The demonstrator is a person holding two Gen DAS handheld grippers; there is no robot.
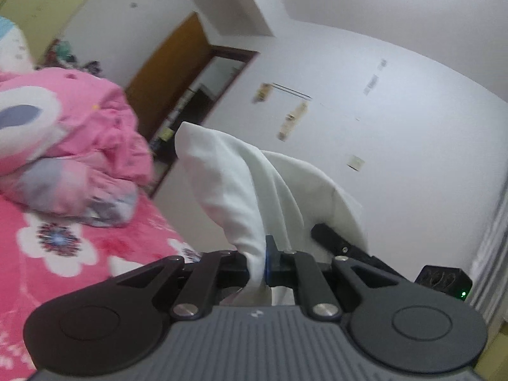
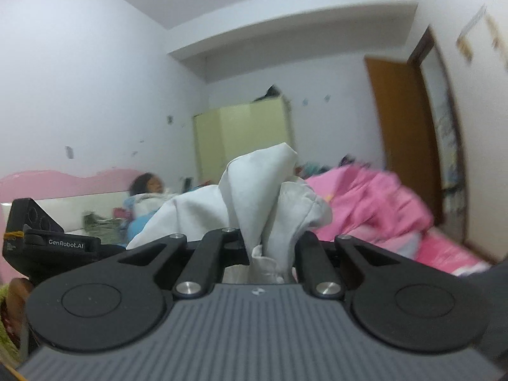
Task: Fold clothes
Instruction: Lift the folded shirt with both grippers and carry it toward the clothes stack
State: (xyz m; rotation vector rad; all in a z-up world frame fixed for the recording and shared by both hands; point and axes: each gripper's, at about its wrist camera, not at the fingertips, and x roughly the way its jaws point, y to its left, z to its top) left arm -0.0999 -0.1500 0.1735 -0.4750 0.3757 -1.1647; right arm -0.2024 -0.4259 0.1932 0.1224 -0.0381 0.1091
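L gripper (image 1: 258,263): clenched on white cloth (image 1: 241,187) | R gripper (image 2: 270,254): clenched on same cloth (image 2: 266,190) | cloth held up btw both, above pink bed (image 1: 95,254) | pink blanket (image 1: 104,127) heaped behind

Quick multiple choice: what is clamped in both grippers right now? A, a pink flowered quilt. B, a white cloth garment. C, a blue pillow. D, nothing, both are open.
B: the left gripper and the right gripper are each shut on a bunch of the white cloth garment, which stands up between the black fingers, while the pink quilt lies apart on the bed.
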